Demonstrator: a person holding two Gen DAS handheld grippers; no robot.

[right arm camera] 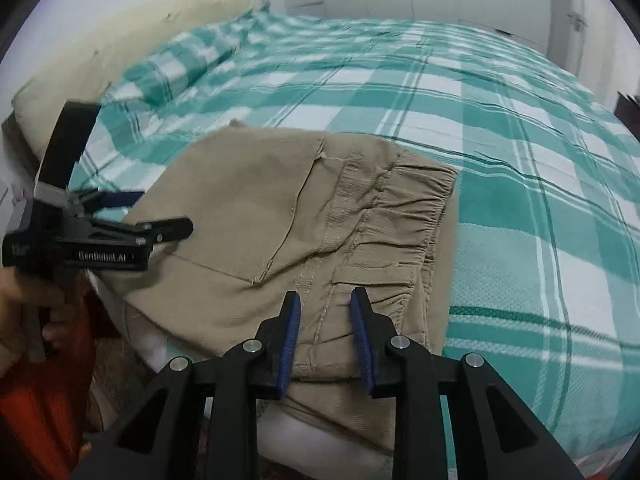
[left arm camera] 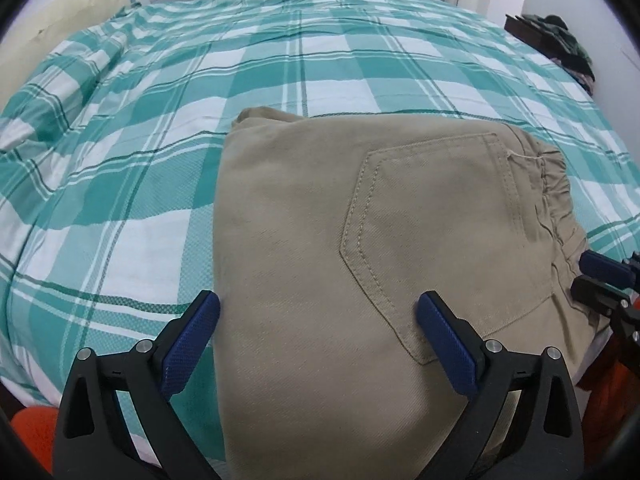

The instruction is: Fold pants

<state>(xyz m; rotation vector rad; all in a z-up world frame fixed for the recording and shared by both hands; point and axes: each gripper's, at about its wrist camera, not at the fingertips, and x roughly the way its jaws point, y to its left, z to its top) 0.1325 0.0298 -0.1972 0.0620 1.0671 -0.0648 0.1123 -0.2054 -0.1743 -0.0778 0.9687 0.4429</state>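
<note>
Khaki pants (left arm camera: 304, 248) lie folded into a compact stack near the bed's front edge, back pocket (left arm camera: 432, 224) up and elastic waistband (right arm camera: 404, 220) to the right. My left gripper (left arm camera: 318, 312) is open wide, its jaws just above the left half of the stack and holding nothing. It also shows in the right wrist view (right arm camera: 160, 216) at the pants' left edge. My right gripper (right arm camera: 325, 312) is partly open over the waistband's near end, with no cloth between its jaws. It shows at the right edge of the left wrist view (left arm camera: 600, 276).
The bed has a teal and white plaid sheet (left arm camera: 280, 60). A cream pillow (right arm camera: 120, 40) and a plaid pillow (right arm camera: 180, 68) lie at the far left. Dark clothes (left arm camera: 568, 44) are piled on furniture at the far right. White cupboards stand behind the bed.
</note>
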